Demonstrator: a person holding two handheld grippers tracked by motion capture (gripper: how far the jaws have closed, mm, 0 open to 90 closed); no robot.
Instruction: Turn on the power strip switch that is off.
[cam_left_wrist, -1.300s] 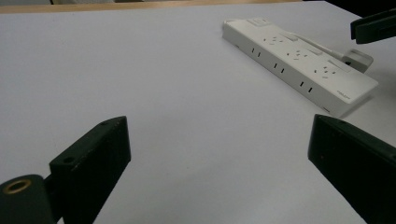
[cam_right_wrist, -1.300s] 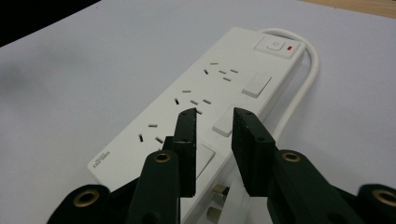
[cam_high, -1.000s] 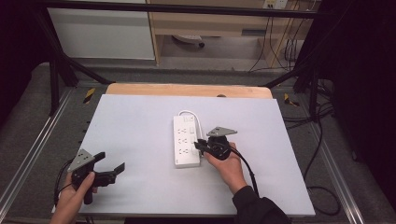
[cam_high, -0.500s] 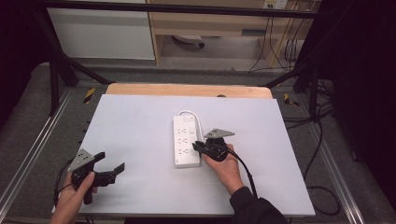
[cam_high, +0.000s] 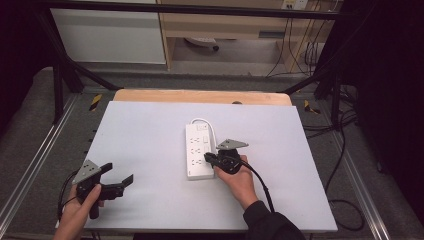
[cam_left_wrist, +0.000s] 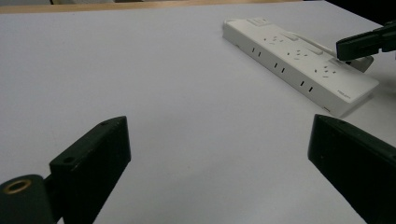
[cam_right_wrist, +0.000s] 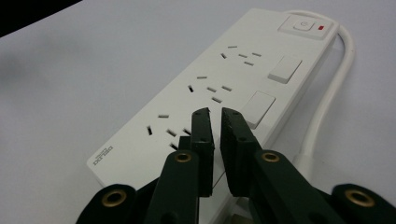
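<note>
A white power strip lies flat in the middle of the white table top, with its cord looping off the far end. My right gripper hovers over the strip's near end, tips above the nearest socket and its rocker switch. In the right gripper view the right gripper has just been closing; only a thin slit stays between its jaws and nothing is in it. My left gripper rests at the table's front left, open and empty. In the left gripper view the strip lies far ahead of the left gripper.
The strip's main button with a red light sits at its far end. A wooden edge borders the table's back. Metal rails run along both sides, and cables lie on the floor at the right.
The right gripper has crept a little toward the near end of the strip and its jaws have drawn together. The left hand has kept still.
</note>
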